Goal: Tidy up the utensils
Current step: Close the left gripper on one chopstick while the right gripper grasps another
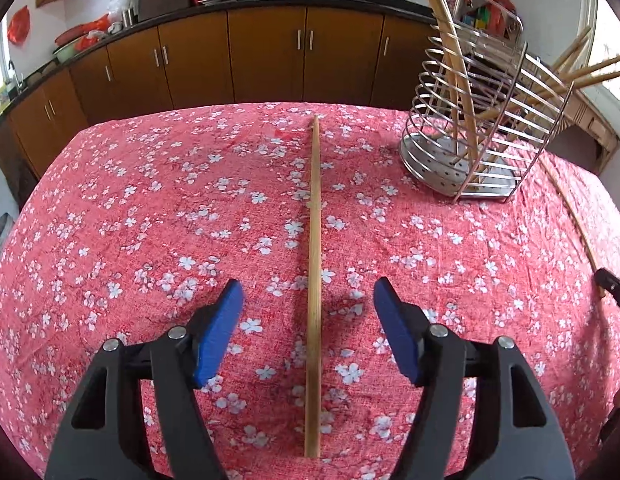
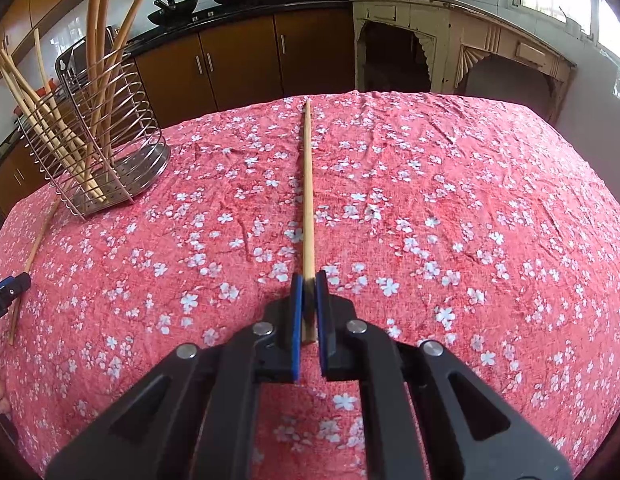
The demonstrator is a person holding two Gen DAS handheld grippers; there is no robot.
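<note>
While closing on the nearer chopstick (image 1: 313,280), centred between the spread blue pads (image 1: 219,336) of the left gripper (image 1: 308,332), keep jaws square and pitched steeply down. Right gripper (image 2: 308,308) clenched on a second chopstick (image 2: 307,184); beyond, wire holder (image 1: 470,120) already stocked.

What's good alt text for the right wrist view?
The right gripper, jaws shut on the near end of a long bamboo chopstick, holds it pointing away over a red floral tablecloth. A wire utensil holder with more chopsticks stands far left; kitchen cabinets run behind.
</note>
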